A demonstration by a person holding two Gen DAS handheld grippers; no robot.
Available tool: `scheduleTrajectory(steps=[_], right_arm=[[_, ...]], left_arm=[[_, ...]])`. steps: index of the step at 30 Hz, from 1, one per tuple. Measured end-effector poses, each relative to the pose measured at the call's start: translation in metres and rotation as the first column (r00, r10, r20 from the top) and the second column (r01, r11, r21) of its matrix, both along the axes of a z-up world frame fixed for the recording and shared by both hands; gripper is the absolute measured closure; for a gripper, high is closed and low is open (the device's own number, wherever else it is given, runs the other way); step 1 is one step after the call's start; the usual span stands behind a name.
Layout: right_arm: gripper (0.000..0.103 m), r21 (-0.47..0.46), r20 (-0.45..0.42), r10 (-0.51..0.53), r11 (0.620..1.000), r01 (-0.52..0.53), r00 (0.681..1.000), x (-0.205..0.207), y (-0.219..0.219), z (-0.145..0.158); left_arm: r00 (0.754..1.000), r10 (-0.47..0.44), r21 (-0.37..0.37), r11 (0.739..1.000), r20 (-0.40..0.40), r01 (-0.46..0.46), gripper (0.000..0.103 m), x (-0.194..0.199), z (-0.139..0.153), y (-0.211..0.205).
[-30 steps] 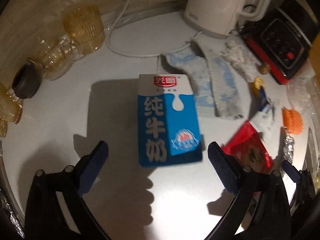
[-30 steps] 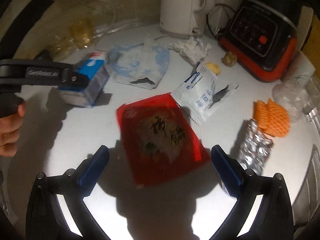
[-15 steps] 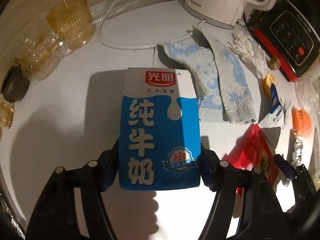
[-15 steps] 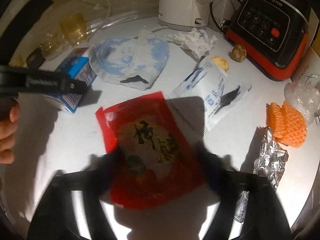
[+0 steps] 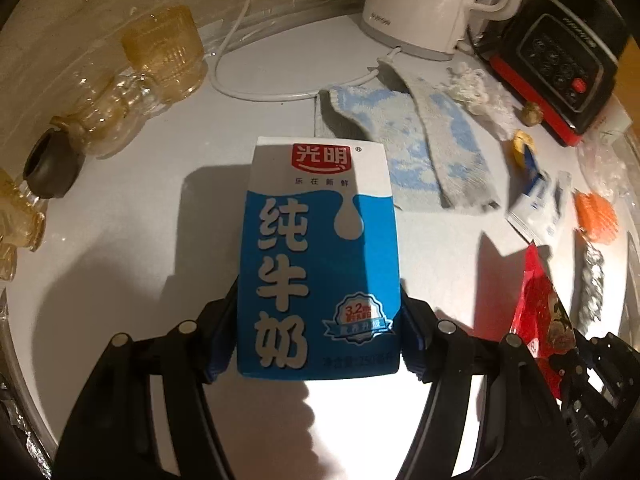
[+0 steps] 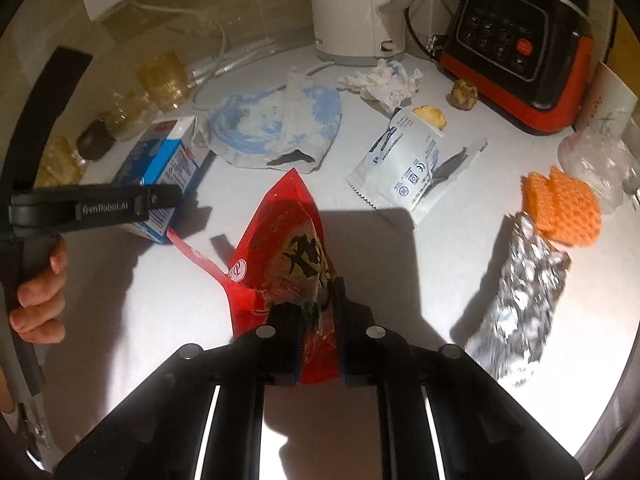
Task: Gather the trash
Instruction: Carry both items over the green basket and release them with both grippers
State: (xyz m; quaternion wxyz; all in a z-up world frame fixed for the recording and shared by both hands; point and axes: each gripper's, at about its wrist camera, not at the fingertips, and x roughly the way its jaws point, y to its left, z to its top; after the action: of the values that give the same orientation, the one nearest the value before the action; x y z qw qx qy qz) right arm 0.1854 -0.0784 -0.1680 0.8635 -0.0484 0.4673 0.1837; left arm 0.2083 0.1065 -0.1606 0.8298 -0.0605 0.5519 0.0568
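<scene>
**Carton and red wrapper gripped**

Left gripper (image 5: 318, 344), stamped "GenRobot.AI", clamped on blue-white milk carton (image 5: 320, 256) marked 光明 纯牛奶, lifted off grey worktop (image 5: 120, 248). Right gripper (image 6: 318, 316) closing, fingers (image 6: 286, 320) pinching crumpled red snack wrapper (image 6: 286, 248). Beyond: towel (image 6: 276, 128), white sachet (image 6: 412, 164), foil (image 6: 520, 304), kettle (image 6: 352, 8).

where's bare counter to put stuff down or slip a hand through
Bare counter lies near the camera, left of the red packet, and between the milk carton and the amber glasses. Crowded: the far right, around the white sachet, foil and orange sponge.
</scene>
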Motion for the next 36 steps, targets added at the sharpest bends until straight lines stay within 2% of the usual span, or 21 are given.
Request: scheduleTrajectory(steps=[6, 11, 15, 18, 27, 33, 36], right_arm=[[0.090, 0.035, 0.034, -0.031, 0.999, 0.030, 0.999, -0.041, -0.008, 0.028], [0.090, 0.048, 0.063, -0.065, 0.997, 0.062, 0.996, -0.086, -0.022, 0.051], [0.090, 0.055, 0.066, -0.097, 0.994, 0.093, 0.993, -0.126, -0.036, 0.064], [0.090, 0.058, 0.067, -0.115, 0.992, 0.112, 0.991, -0.147, -0.045, 0.069], [0.090, 0.036, 0.055, -0.130, 0.991, 0.128, 0.990, -0.179, -0.061, 0.067], [0.090, 0.029, 0.044, -0.143, 0.989, 0.142, 0.989, -0.190, -0.076, 0.061], [0.090, 0.020, 0.041, -0.142, 0.990, 0.142, 0.989, -0.196, -0.083, 0.059]], left_arm=[[0.995, -0.085, -0.013, 0.996, 0.043, 0.086, 0.039, -0.049, 0.026, -0.018], [0.972, -0.221, -0.022, 0.974, 0.081, 0.224, 0.039, -0.108, 0.048, -0.049], [0.936, -0.339, -0.062, 0.936, 0.101, 0.346, 0.039, -0.156, 0.059, -0.076], [0.909, -0.401, -0.056, 0.911, 0.112, 0.408, 0.039, -0.186, 0.063, -0.093], [0.864, -0.496, -0.047, 0.864, 0.092, 0.501, 0.039, -0.232, 0.064, -0.123], [0.810, -0.583, -0.067, 0.807, 0.059, 0.586, 0.039, -0.265, 0.053, -0.138], [0.794, -0.605, -0.076, 0.790, 0.057, 0.608, 0.039, -0.276, 0.049, -0.144]])
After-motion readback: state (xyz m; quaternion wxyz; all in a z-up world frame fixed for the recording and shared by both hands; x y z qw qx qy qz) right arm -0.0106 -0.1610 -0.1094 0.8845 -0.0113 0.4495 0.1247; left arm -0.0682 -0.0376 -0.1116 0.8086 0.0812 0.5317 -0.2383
